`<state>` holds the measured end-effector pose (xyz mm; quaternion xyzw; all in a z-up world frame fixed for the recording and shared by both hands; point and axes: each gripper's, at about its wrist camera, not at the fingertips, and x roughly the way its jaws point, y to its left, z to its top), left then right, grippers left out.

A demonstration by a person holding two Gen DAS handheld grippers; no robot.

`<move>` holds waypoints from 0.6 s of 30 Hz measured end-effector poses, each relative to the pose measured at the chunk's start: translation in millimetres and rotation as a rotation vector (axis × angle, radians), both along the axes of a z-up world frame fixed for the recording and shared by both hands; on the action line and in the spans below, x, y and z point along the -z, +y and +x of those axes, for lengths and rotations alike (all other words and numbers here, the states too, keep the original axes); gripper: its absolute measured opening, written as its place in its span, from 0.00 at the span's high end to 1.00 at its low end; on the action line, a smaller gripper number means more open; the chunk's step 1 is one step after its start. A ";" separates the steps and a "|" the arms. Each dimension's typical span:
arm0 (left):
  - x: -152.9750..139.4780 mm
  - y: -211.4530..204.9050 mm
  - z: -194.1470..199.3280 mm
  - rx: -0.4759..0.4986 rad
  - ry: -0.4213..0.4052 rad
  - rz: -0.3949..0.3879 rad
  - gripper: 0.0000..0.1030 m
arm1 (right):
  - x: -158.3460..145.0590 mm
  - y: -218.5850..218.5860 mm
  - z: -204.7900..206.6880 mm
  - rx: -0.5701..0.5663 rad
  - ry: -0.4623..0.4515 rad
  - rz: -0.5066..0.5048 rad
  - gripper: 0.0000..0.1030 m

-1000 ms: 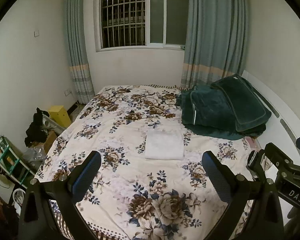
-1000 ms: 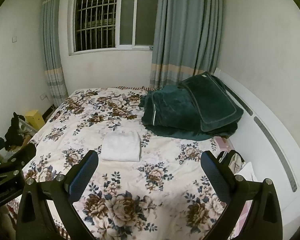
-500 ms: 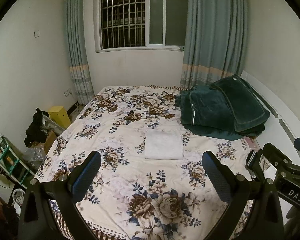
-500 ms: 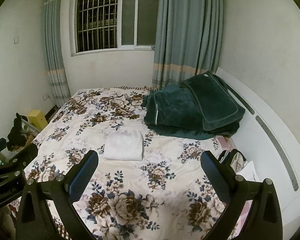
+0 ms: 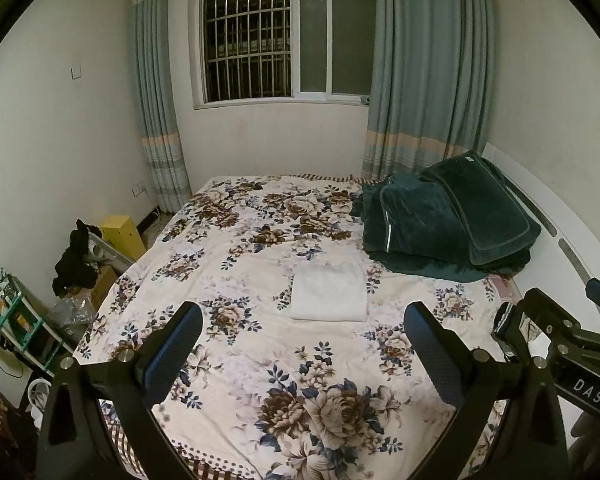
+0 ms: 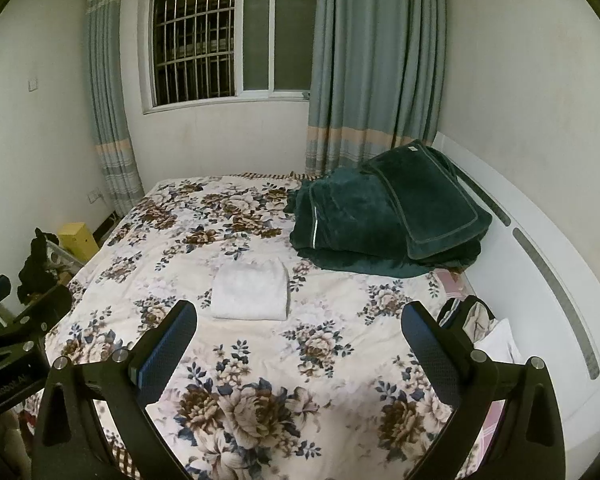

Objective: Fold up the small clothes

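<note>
A white garment (image 5: 329,291), folded into a neat rectangle, lies flat in the middle of the floral bedspread (image 5: 260,352); it also shows in the right wrist view (image 6: 251,290). My left gripper (image 5: 303,332) is open and empty, held above the bed's near end, well short of the garment. My right gripper (image 6: 299,330) is open and empty, likewise back from the garment. The right gripper's body shows at the right edge of the left wrist view (image 5: 560,340), and the left gripper's body shows at the left edge of the right wrist view (image 6: 12,328).
A dark green blanket and pillow (image 5: 448,224) are piled at the bed's far right by the white headboard (image 6: 540,280). Small clothes (image 6: 476,320) lie at the bed's right edge. A yellow box (image 5: 122,234), dark clothing and a shelf (image 5: 16,320) stand left of the bed.
Both grippers have drifted slightly back and up from the bed, jaws staying open. The folded white garment has not moved.
</note>
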<state>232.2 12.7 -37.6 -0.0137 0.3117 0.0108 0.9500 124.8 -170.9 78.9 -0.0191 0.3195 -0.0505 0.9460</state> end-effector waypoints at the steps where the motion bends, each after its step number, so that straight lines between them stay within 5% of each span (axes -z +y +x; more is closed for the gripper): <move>1: 1.0 0.0 0.1 -0.001 0.000 0.001 0.00 | 0.1 0.0 -0.5 0.001 0.000 0.000 0.00; 18: -3.4 -2.7 -0.8 -0.008 0.002 0.001 0.00 | 1.1 1.8 -5.5 0.010 -0.002 0.002 0.00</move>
